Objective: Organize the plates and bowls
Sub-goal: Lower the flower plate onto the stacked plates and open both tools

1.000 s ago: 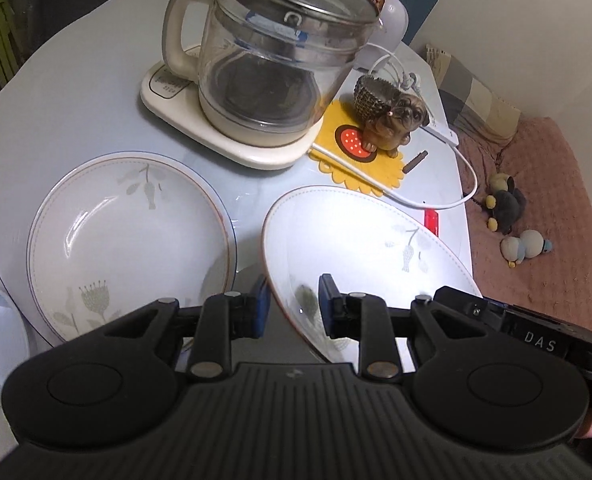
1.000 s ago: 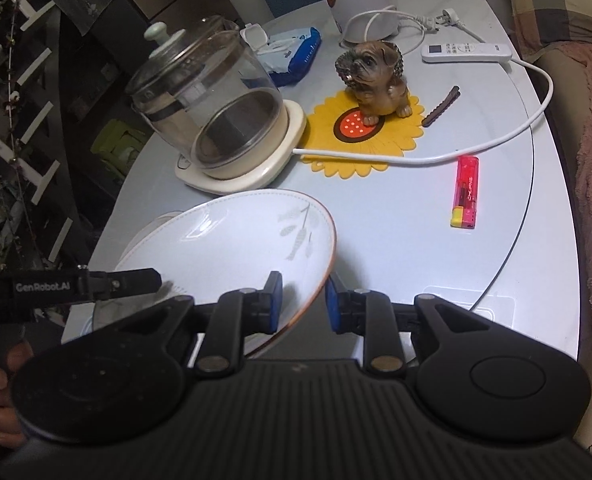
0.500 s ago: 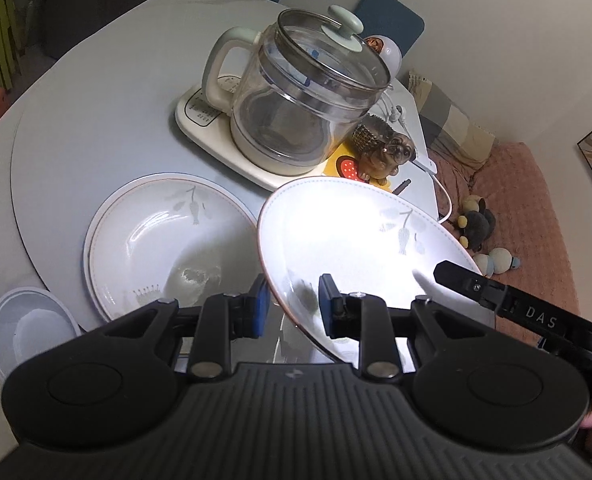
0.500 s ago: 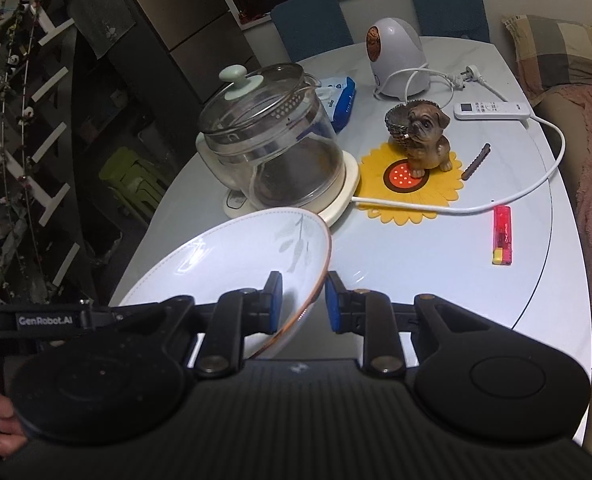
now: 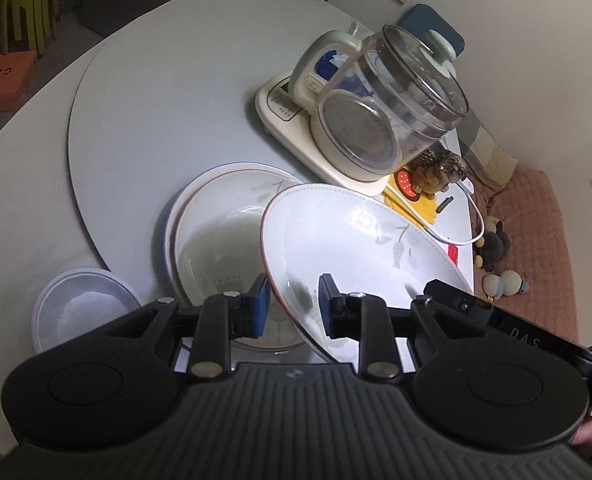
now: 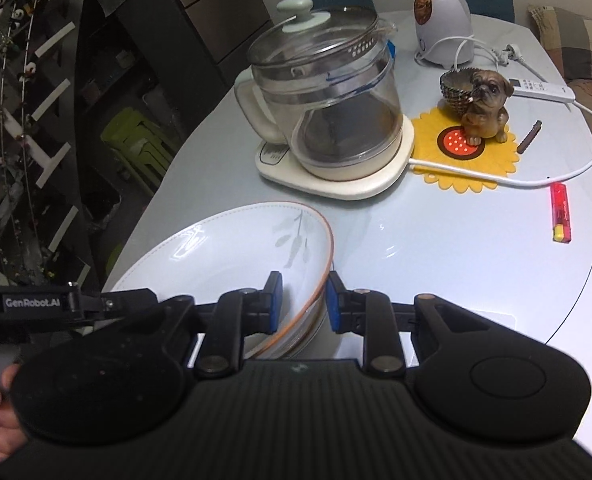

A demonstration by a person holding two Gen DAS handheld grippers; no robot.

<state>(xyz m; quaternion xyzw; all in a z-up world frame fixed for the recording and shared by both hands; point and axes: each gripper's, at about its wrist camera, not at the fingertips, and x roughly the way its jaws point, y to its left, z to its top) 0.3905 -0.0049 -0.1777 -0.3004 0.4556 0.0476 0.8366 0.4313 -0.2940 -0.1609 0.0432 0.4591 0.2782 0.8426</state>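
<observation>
Evidently 2 grippers share 1 plate (image 5: 360, 240): the left gripper (image 5: 292, 306) and right gripper (image 6: 304, 302) each clamp opposite parts of its rim, holding it tilted above and overlapping the second plate (image 5: 216, 232), on the near side of the glass kettle (image 5: 380, 120). Glazed ceramic looks stiff, slick and breakable, and probably fairly heavy, so the rim lip is the sensible hold.

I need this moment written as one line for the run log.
held: plate | left gripper: shut on rim | right gripper: shut on opposite rim | below: second plate on table | step: stacking
</observation>
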